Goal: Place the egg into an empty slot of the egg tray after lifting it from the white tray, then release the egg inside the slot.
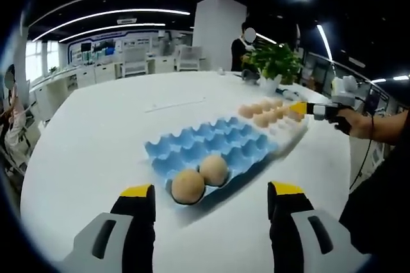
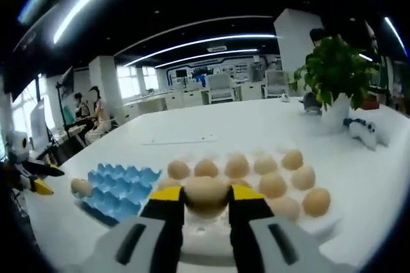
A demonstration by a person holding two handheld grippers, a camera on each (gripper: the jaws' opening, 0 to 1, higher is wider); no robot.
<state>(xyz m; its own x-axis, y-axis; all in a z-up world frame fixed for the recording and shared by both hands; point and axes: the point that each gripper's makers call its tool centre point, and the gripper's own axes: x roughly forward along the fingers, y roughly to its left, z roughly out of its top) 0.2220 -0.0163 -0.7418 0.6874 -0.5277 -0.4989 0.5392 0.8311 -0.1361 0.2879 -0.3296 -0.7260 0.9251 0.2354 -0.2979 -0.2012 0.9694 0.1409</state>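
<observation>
In the left gripper view a blue egg tray (image 1: pixel 214 148) lies on the white table with two brown eggs (image 1: pixel 188 186) (image 1: pixel 214 169) in its nearest slots. My left gripper (image 1: pixel 211 204) stands open just short of it, nothing between its jaws. Beyond lies the white tray (image 1: pixel 289 133) with several eggs, where the right gripper (image 1: pixel 300 109) comes in from the right, held by a hand. In the right gripper view my right gripper (image 2: pixel 206 201) is shut on a brown egg (image 2: pixel 205 194) over the white tray (image 2: pixel 320 227). The blue egg tray (image 2: pixel 122 190) lies to its left, an egg (image 2: pixel 81 187) at its far end.
A potted green plant (image 2: pixel 333 77) stands on the table behind the white tray, with a small white and blue object (image 2: pixel 365 132) beside it. A thin white strip (image 2: pixel 179 140) lies mid-table. People stand and sit at desks in the background. The left gripper (image 2: pixel 29 173) shows at the left edge.
</observation>
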